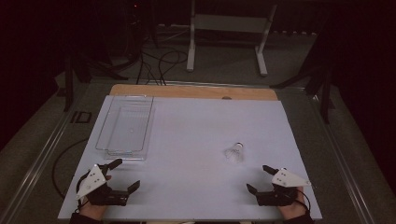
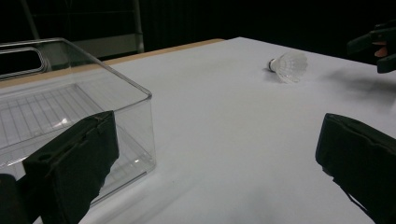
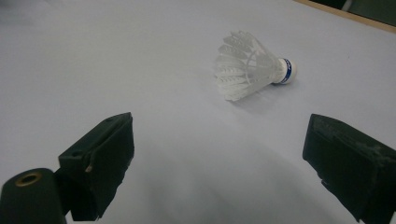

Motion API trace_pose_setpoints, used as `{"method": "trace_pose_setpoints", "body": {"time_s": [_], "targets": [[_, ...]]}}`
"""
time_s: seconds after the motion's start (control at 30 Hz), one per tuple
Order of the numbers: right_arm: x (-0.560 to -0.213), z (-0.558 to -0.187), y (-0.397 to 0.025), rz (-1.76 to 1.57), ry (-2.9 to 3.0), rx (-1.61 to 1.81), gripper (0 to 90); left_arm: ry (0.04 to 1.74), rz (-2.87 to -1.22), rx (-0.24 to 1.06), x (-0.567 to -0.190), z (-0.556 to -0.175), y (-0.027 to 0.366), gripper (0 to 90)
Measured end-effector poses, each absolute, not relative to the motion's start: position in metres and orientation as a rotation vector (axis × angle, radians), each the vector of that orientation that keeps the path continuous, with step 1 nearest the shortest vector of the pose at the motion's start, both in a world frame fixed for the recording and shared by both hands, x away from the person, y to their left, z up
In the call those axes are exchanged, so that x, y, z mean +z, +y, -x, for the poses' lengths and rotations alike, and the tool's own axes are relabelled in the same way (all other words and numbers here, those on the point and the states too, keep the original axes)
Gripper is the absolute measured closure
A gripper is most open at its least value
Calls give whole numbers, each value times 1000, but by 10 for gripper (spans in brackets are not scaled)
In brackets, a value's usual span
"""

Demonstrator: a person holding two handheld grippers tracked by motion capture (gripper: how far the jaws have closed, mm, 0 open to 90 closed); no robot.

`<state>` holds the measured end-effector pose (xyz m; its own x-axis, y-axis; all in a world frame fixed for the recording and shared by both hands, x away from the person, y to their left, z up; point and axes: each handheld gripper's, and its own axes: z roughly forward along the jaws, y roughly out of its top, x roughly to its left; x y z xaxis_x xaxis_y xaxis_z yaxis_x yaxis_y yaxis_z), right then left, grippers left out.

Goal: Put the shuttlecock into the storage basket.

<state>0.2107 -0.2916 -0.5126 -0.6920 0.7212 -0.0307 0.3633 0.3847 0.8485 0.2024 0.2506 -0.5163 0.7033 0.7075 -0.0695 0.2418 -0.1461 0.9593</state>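
A white feather shuttlecock (image 1: 235,152) lies on its side on the white table top, right of centre; its cork tip carries a blue band (image 3: 252,66) (image 2: 289,65). A clear plastic bin (image 1: 126,125) stands at the left, with nothing in it (image 2: 70,107). My left gripper (image 1: 125,173) rests open near the front left edge, just below the bin's near end. My right gripper (image 1: 260,178) is open at the front right, a short way in front of the shuttlecock, nothing between its jaws. The right gripper's jaws (image 2: 373,44) also appear at the far right of the left gripper view.
The white sheet (image 1: 196,140) covers a wooden table whose bare strip (image 1: 187,91) runs along the far edge. Beyond it, on a grey floor, stand a white metal frame (image 1: 229,28) and black cables (image 1: 159,65). Dark stands flank the table.
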Motion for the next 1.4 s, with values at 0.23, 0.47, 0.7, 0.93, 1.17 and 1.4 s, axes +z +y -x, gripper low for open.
{"method": "trace_pose_setpoints", "body": {"time_s": [0.23,0.47,0.7,0.93,1.17,1.4], "targets": [[-512,-211,-291,-934,2257,1210,90,761,-1721,483,-517,-203,249,0],[-515,-214,-288,-932,2269,1205,89,760,-1714,489,-516,-200,250,0],[-509,-208,-289,-931,2238,1196,89,747,-1706,487,-515,-200,250,0],[-508,-205,-292,-960,2239,1183,84,729,-1710,474,-516,-203,247,0],[-505,-205,-293,-977,2248,1199,84,729,-1713,475,-515,-202,247,0],[-497,-201,-287,-944,2236,1159,82,727,-1717,475,-516,-203,247,0]]}}
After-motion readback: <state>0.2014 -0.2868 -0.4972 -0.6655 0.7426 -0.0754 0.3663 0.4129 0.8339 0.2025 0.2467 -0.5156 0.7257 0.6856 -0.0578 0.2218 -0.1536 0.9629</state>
